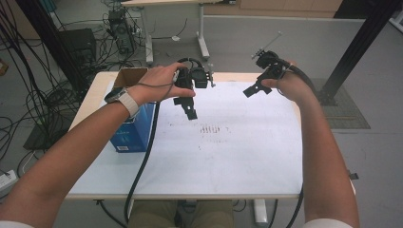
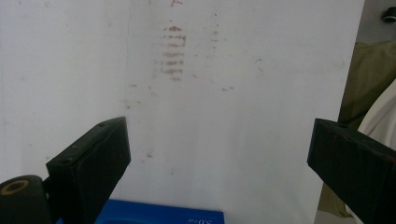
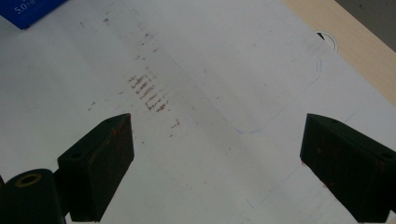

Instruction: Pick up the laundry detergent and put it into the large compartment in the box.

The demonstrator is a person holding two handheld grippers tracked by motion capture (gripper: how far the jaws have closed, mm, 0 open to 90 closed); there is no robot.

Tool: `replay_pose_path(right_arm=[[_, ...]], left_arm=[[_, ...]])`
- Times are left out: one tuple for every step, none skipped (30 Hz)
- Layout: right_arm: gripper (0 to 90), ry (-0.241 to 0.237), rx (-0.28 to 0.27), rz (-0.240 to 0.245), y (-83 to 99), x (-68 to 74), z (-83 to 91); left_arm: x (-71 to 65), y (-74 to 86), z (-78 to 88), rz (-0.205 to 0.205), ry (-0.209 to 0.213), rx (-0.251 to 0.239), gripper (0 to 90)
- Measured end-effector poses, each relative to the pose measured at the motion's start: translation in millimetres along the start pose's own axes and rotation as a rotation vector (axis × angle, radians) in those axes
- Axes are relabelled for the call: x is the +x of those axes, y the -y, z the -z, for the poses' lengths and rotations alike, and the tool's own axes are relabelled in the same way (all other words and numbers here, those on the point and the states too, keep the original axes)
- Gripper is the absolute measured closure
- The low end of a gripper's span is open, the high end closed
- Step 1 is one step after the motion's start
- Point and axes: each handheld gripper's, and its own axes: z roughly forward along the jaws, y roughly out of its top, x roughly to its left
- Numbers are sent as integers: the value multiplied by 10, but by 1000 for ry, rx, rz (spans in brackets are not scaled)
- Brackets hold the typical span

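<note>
Your left gripper (image 1: pixel 190 105) and right gripper (image 1: pixel 253 90) hover wide-jawed, empty, above white paper sheet (image 1: pixel 228 156); blue cardboard box (image 1: pixel 133 130) at sheet's left edge looks like your next reach.

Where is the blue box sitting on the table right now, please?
In the high view the blue box stands at the table's left edge, under the person's left forearm, with the left gripper hovering just to its right; its open cardboard top faces up.
</note>
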Motion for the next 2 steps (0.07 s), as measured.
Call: replay_pose_path(right_arm=[[97, 0, 0, -2, 3, 1, 3], [94, 1, 0, 0, 5, 3, 6]], left_arm=[[0, 4, 2, 5, -1, -2, 63], [16, 3, 6, 6, 4, 0, 62]])
